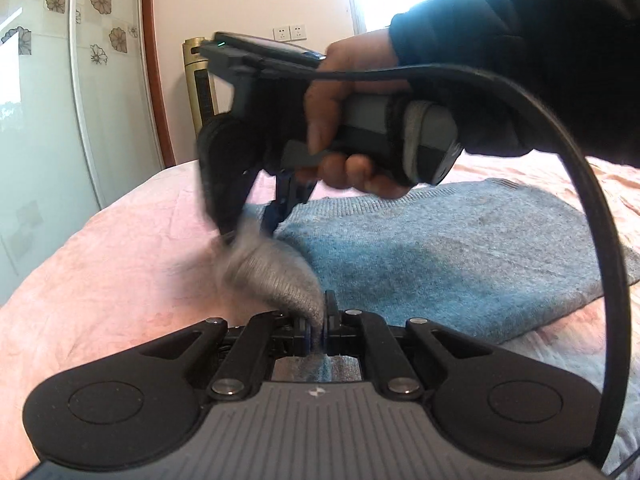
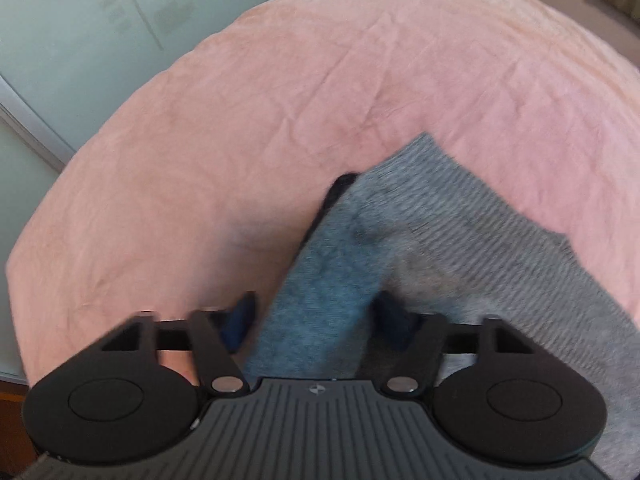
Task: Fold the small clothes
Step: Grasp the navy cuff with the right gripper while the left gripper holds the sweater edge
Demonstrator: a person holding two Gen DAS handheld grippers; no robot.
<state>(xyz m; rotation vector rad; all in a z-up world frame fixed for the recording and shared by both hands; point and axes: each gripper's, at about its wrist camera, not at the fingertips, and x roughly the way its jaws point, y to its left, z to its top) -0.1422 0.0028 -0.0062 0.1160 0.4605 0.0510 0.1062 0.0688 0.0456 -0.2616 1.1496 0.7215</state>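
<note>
- Motion blur smeared the right tool [image 2: 316, 316]; its jaws stood apart astride a blue-grey fold, contact unclear.
- Only the left view showed the left tool [image 1: 316, 326] clamped on the grey knit garment [image 1: 460, 256], on the pink bed [image 1: 120, 260].

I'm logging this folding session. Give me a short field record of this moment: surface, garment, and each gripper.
surface: pink bedsheet
garment: grey-blue knit sweater, lying on the sheet, one end lifted
left gripper: shut on a bunched end of the sweater
right gripper: pointing down, sweater fabric between its fingers; grip blurred, cannot tell
</note>
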